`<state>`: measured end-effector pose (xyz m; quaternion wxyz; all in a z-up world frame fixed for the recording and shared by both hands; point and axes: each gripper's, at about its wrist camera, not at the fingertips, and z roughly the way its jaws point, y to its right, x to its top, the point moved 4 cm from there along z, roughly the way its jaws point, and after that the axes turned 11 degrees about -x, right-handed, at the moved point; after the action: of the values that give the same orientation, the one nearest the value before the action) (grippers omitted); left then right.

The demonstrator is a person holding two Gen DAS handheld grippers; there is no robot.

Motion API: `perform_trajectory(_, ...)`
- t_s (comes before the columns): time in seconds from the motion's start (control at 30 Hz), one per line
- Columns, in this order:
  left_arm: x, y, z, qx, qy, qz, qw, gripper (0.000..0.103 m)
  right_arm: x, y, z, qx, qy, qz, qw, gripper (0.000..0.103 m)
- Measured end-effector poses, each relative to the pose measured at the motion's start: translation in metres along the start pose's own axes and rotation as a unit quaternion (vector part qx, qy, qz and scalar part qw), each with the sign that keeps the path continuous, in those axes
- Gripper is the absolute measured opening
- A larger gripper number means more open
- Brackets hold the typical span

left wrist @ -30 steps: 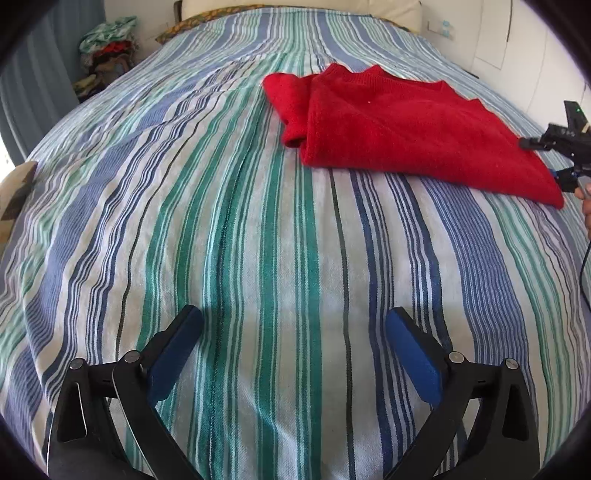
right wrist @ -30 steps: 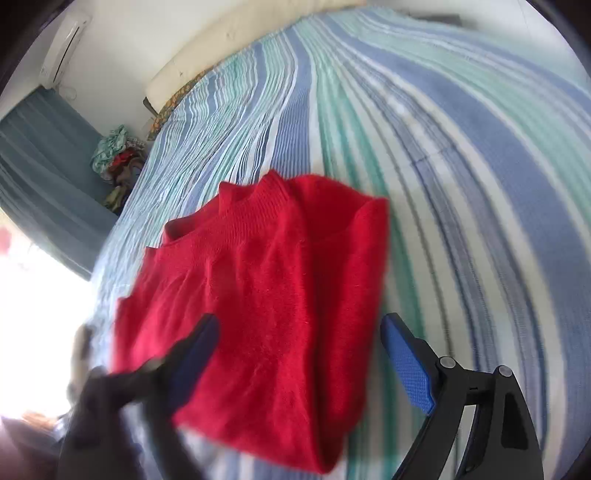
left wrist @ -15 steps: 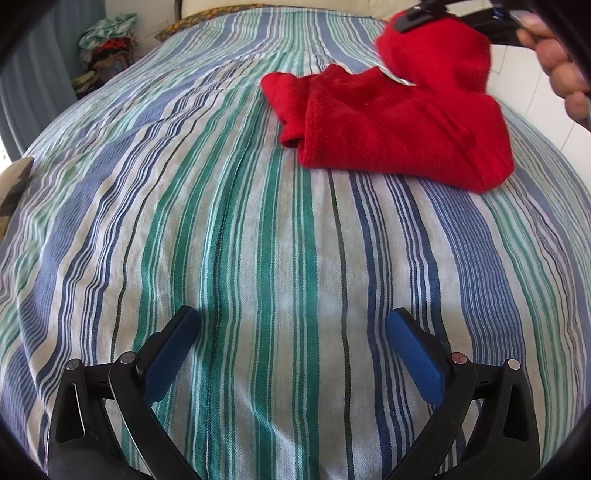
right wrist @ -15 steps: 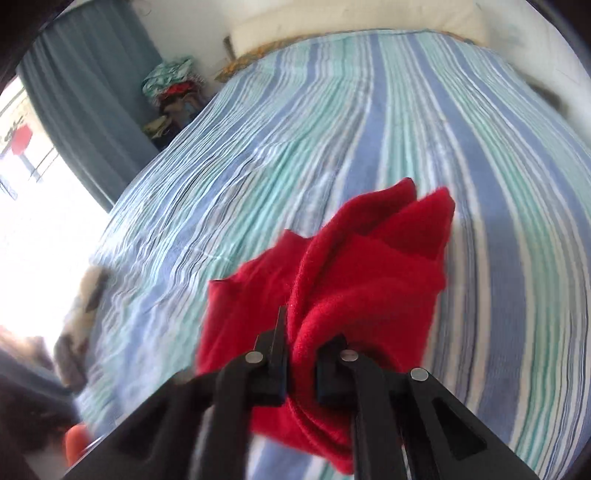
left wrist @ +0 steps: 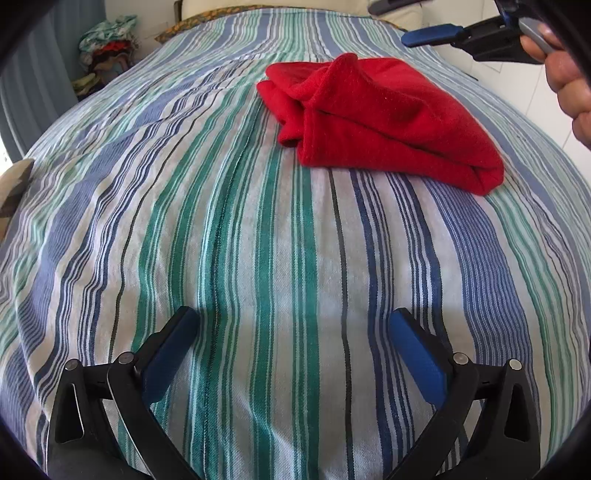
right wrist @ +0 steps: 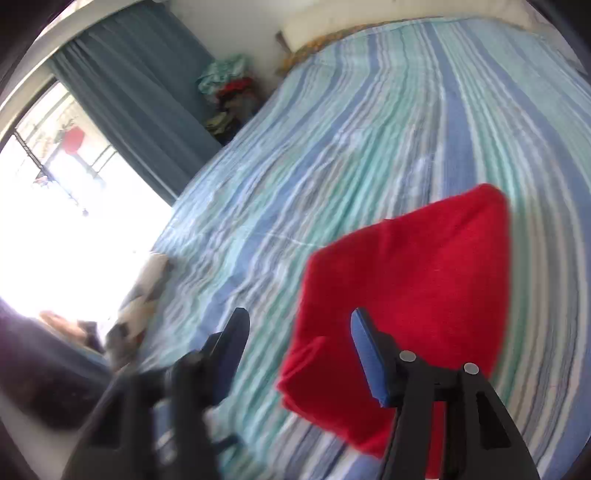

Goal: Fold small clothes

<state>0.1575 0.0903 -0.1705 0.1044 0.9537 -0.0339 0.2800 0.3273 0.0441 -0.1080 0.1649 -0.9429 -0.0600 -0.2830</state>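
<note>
Left gripper nearest: jaws spread wide, nothing between them, parked low over bare striped bedspread. Reads as idle, kept clear so the other hand has room to work.

Red sweater further up the bed, well apart from left gripper, lying doubled over into a compact stack. Fold edge on its near-right side, loose layers and a bunched lip at far-left corner. Flat on the sheet, nothing touching it.

Right gripper hovers above sweater's edge; jaws have just been opening, now about half spread, no cloth between them. Judgement: the fold has been laid down and let go, gripper up off the fabric to avoid dragging it.

Bunched corner looks untidy; probably needs smoothing or one more fold.

Far end: pile of clothes by curtain, pillow at headboard.
</note>
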Motion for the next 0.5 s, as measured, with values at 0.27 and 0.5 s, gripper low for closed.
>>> perform_trajectory(0.27,-0.003,0.001,-0.004,-0.007,0.007,0.001,1.0000,0.103,-0.084,-0.041,0.087,0.020,-0.137,-0.091,0.986,0.015)
perform_trajectory(0.5,-0.002,0.001,-0.003,-0.005,0.008,0.002,1.0000,0.103,-0.080,-0.030,0.006,0.035,-0.040,-0.122,0.991,0.017)
